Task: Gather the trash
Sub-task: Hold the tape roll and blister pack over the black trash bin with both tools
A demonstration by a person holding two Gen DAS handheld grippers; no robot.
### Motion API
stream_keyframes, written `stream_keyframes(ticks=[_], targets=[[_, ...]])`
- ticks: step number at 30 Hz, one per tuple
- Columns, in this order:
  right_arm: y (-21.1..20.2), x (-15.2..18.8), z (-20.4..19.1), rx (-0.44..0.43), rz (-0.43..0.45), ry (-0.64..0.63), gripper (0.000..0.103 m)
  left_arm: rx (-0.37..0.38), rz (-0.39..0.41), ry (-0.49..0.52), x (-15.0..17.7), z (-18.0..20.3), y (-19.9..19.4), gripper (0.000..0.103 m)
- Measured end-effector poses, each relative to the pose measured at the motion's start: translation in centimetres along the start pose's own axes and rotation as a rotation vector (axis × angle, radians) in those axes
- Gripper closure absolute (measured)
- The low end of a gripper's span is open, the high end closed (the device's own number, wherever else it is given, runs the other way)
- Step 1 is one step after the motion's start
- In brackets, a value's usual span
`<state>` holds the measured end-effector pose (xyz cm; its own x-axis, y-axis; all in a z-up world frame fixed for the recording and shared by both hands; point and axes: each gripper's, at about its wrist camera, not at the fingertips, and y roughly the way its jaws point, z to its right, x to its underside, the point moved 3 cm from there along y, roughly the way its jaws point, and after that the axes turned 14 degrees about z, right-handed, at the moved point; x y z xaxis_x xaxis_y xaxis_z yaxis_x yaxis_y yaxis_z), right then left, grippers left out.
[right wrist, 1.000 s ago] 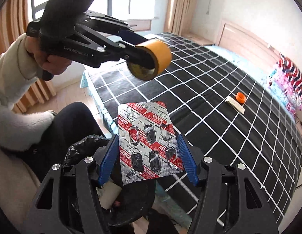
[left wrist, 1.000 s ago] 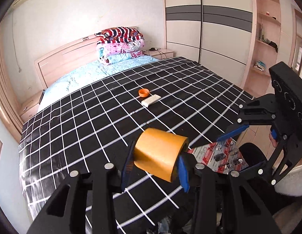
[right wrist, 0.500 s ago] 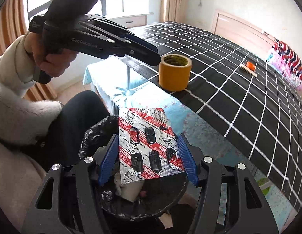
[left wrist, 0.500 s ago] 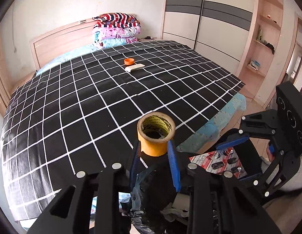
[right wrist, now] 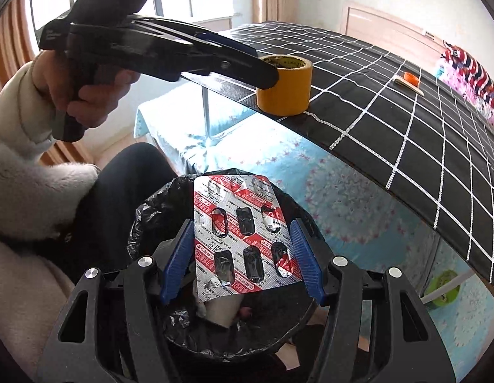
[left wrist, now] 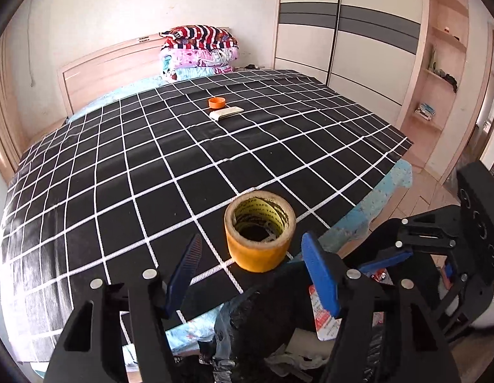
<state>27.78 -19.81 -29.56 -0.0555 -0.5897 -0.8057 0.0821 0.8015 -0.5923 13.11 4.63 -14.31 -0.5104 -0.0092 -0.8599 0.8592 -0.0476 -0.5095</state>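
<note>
The right gripper (right wrist: 242, 260) is closed on an empty pill sheet (right wrist: 243, 239), its blue fingers (right wrist: 178, 260) pressing the sheet's two side edges. Directly under the sheet sits a bin (right wrist: 183, 344) lined with a black bag, with crumpled paper inside. The left gripper (left wrist: 253, 274) is spread wide and holds nothing; a roll of yellow tape (left wrist: 259, 230) stands upright just ahead of its fingers, between them but untouched, at the near edge of the checked bedspread (left wrist: 151, 166). Farther ahead on the bedspread lie an orange cap (left wrist: 216, 102) and a white packet (left wrist: 226, 112), touching. Beyond them, folded quilts (left wrist: 199, 51) are stacked at the headboard.
</note>
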Motion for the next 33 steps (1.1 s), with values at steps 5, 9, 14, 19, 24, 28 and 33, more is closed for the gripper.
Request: stream_keyframes(ticks=[5,9,14,19,24,28,33], targets=[[0.2,0.1,0.1,-0.003,0.002,0.015,0.042,0.008,-0.008,0.005,-0.4,-0.1,1.3,0.051],[0.1,0.1,0.1,-0.004,0.005,0.021,0.042,0.004,-0.002,-0.003,-0.6,-0.1,1.8,0.057],[-0.2,0.1,0.4,0.003,0.006,0.036,0.042,0.011,0.017,0.000,-0.7,0.3,0.6,0.058],[-0.3,0.6,0.0,0.005,-0.003,0.046,0.042,0.005,0.039,-0.007,-0.4,1.1,-1.9,0.058],[-0.1,1.4,-0.8,0.015,-0.018,0.046,0.042,0.007,0.060,-0.006,0.7,2.8,-4.8,0.057],[0.3,2.0,-1.0,0.018,-0.036,0.058,0.042,0.032,0.014,-0.017,2.7,4.0,-5.2,0.057],[1.2,3.1,-0.8,0.025,-0.071,0.085,0.042,0.063,-0.064,-0.046,5.6,4.9,-4.3,0.057]])
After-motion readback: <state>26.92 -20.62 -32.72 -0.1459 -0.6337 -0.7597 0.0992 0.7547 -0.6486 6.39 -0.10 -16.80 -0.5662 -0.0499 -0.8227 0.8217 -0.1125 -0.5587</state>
